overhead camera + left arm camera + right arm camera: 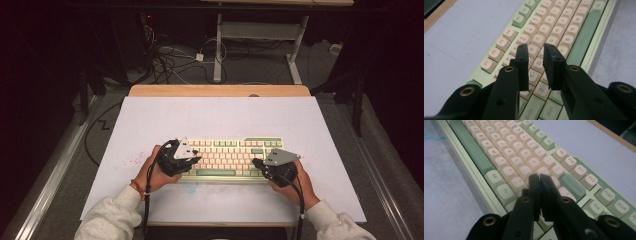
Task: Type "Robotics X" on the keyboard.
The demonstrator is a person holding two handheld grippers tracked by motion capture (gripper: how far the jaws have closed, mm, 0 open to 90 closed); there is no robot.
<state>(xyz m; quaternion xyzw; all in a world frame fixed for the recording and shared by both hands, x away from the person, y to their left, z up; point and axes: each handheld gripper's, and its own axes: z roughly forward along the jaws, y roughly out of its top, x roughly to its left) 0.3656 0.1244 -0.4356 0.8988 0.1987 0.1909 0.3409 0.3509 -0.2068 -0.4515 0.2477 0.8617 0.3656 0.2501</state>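
Observation:
A pale green keyboard (pixel 230 157) with cream keys and a green space bar lies on the white table top. My left gripper (pixel 196 159) hovers over the keyboard's left end. In the left gripper view, my left gripper (pixel 535 47) has its jaws a small gap apart above the letter keys of the keyboard (pixel 554 25), with nothing between them. My right gripper (pixel 256 163) is over the keyboard's right end. In the right gripper view, my right gripper (pixel 539 177) has its jaws pressed together just above the keys of the keyboard (pixel 506 152) near the backspace key.
The white table top (pixel 150 120) has bare room around the keyboard and a wooden strip (pixel 220 90) along its far edge. Faint pink specks (pixel 131 161) mark the surface at the left. Cables (pixel 170 60) and a desk frame stand on the floor beyond.

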